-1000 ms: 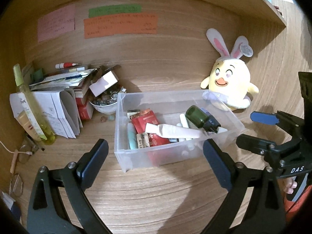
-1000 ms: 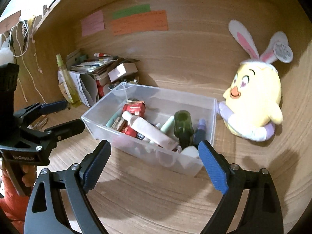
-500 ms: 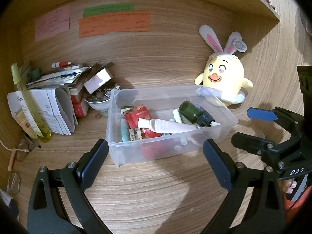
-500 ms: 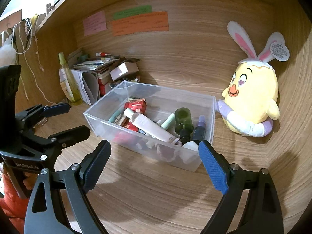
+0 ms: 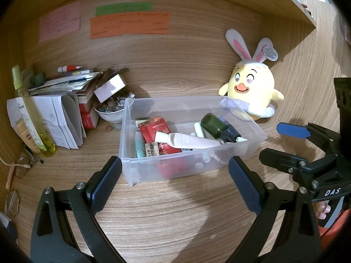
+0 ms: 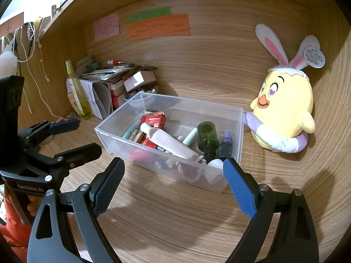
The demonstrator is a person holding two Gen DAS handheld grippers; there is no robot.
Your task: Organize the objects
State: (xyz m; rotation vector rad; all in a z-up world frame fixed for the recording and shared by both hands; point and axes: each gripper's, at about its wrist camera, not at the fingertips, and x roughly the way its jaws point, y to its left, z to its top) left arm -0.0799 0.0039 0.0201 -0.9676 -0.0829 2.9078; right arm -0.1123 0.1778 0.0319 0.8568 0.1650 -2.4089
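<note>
The desk (image 5: 175, 214) shows light brown wood grain. The bin (image 5: 140, 171) is clear, frosted plastic; inside lie a red packet (image 5: 154, 129), a pale pink tube (image 5: 186, 140) with a white cap, a dark green bottle (image 5: 214, 125) with a black top, and a mint stick (image 5: 139, 148). The plush chick (image 5: 252, 87) is yellow with white-and-pink ears. Pink (image 5: 59, 23), green (image 5: 124, 8) and orange (image 5: 129, 25) notes hang behind. The right tool (image 6: 173, 182) has blue ribbed pads (image 6: 239, 189) on black arms.

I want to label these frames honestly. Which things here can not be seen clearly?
- Writing on the orange paper note: too small, both views.
- Contents of the small white bowl: left view, partly behind the clear plastic bin.
- Purple bottle: left view, hidden behind the dark green bottle.
</note>
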